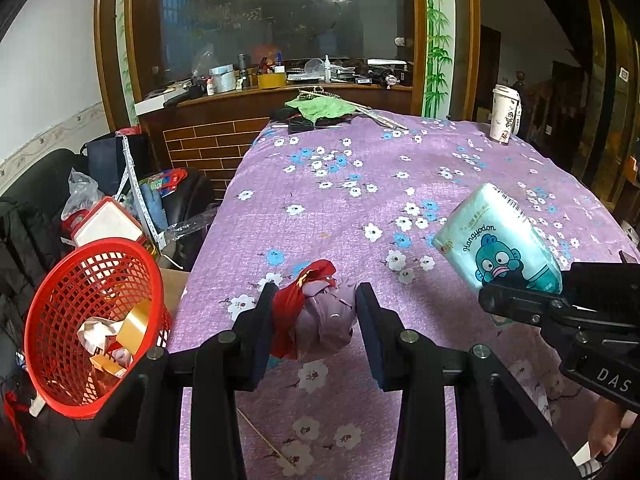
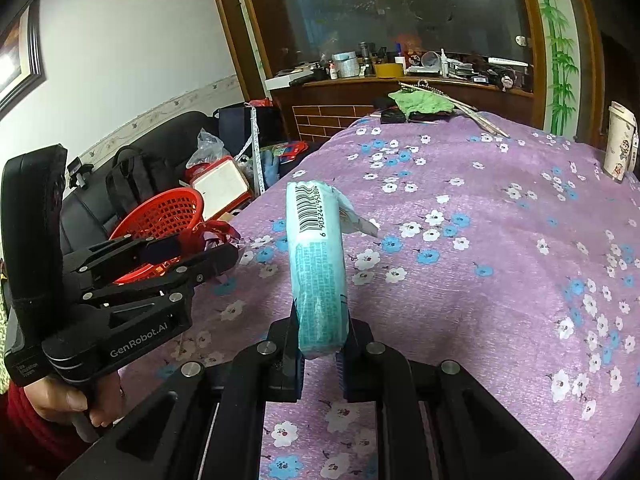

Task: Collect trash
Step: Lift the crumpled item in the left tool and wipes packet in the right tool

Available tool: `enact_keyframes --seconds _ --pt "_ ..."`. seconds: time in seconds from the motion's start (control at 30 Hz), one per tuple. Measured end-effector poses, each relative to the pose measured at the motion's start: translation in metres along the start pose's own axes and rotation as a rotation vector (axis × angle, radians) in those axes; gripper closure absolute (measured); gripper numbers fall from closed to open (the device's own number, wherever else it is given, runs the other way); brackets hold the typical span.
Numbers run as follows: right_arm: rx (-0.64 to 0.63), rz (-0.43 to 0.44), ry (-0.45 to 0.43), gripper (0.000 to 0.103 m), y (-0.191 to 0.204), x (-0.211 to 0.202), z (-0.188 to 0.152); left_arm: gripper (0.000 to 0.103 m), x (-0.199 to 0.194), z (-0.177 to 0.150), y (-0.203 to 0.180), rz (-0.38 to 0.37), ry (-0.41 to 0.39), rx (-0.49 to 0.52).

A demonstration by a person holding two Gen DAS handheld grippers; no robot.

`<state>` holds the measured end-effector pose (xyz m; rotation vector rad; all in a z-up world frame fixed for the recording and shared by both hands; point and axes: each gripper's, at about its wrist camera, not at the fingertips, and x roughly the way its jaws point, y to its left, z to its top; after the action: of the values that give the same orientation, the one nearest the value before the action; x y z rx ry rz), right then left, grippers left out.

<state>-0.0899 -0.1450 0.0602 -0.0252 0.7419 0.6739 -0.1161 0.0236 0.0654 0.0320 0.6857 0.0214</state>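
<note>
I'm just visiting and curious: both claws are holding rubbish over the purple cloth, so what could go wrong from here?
The tissue pack is pinched only at its bottom end by the right gripper, so it might tip out. The crumpled wad in the left gripper looks loose and could shed bits. The red basket sits beyond the table edge, tilted; a drop may miss.

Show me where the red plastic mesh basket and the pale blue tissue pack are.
red plastic mesh basket (image 1: 60,304), left wrist view, on its mesh wall
pale blue tissue pack (image 2: 320,264), right wrist view, on its narrow side
</note>
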Motion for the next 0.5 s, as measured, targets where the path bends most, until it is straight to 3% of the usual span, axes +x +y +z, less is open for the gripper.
enact_keyframes --seconds 0.5 --pt "-0.010 0.010 0.009 0.089 0.0076 0.0025 -0.0003 0.065 -0.0019 -0.0058 0.0074 0.008 0.002 -0.010"
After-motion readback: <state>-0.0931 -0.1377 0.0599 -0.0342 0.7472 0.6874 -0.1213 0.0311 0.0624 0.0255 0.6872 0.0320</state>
